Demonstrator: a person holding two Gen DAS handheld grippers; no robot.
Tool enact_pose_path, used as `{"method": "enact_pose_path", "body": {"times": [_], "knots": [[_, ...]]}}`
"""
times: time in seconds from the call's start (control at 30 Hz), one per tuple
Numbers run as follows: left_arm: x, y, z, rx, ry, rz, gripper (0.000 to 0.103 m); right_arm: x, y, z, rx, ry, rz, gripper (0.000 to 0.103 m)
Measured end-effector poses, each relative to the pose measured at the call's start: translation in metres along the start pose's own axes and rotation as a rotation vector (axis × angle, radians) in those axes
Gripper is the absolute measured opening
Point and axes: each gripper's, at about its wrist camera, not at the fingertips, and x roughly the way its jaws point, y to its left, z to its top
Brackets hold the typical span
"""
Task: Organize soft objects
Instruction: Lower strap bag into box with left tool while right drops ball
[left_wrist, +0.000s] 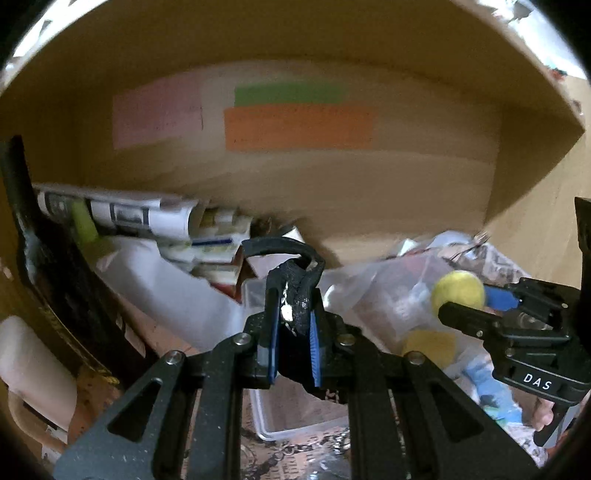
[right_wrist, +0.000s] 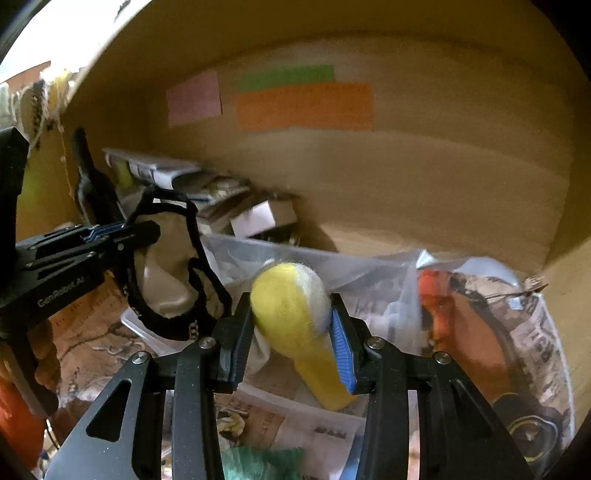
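Cardboard walls (left_wrist: 406, 184) bearing pink, green and orange paper labels (right_wrist: 303, 107) back a cluttered pile of newspapers and plastic bags. At left, the left hand-held gripper (left_wrist: 293, 325) is clamped on a black-trimmed cloth item (right_wrist: 170, 266), holding it above a clear plastic tub (left_wrist: 295, 413); beside it, the right hand-held gripper (right_wrist: 291, 332) pinches a yellow felt toy (right_wrist: 291, 306) above the newspapers.

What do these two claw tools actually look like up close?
Both are matte black metal with triangular cut-outs, silver rivets and ribbed blue pads inside the fingers. The left claw reads "GenRobot.AI" on its side; the right claw reads "DAS". No cables show. Bare fingers grip the handles; no sleeves visible.
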Motion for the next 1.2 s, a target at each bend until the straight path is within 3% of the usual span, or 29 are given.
{"method": "enact_pose_path", "body": {"times": [0.27, 0.57, 0.67, 0.8, 0.93, 1.1, 1.2], "knots": [[0.029, 0.007, -0.015, -0.003, 0.090, -0.015, 0.013, 0.032, -0.004, -0.006, 0.021, 0.103, -0.013, 0.036], [0.046, -0.005, -0.026, 0.046, 0.159, -0.021, 0.015, 0.040, -0.004, -0.010, 0.004, 0.145, -0.029, 0.037], [0.046, -0.006, -0.028, 0.044, 0.183, -0.030, 0.023, 0.040, -0.005, -0.011, 0.004, 0.154, -0.026, 0.039], [0.039, -0.003, -0.029, 0.020, 0.184, -0.047, 0.043, 0.033, -0.003, -0.011, -0.006, 0.135, -0.040, 0.056], [0.021, -0.001, -0.025, 0.009, 0.152, -0.058, 0.055, 0.022, -0.001, -0.007, -0.031, 0.100, -0.053, 0.062], [-0.008, 0.000, -0.017, 0.004, 0.086, -0.060, 0.072, -0.009, 0.004, 0.000, -0.040, 0.011, -0.068, 0.081], [-0.027, 0.001, -0.013, -0.002, 0.050, -0.064, 0.084, -0.030, 0.008, 0.002, -0.043, -0.042, -0.067, 0.084]]}}
